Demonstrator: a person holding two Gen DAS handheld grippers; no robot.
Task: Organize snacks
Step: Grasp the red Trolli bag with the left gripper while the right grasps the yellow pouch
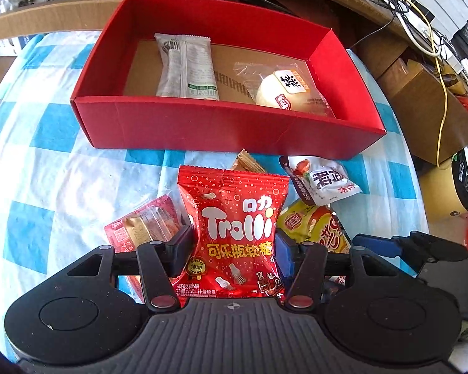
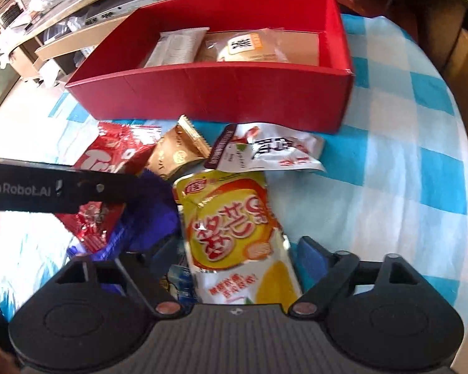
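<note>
Red Trolli bag [image 1: 234, 233] pinched between the left jaws.

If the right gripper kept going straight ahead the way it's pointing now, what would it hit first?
Probably the yellow snack bag, already lying between the open right gripper fingers. Beyond it sits the white packet, then the red box wall. Depth is uncertain.

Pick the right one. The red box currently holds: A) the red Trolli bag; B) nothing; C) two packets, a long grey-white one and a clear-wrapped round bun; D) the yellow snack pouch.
C: the red box contains only the long grey-white packet and the clear-wrapped bun, while the Trolli bag sits between the left tool's fingers and the yellow pouch lies on the cloth outside.
</note>
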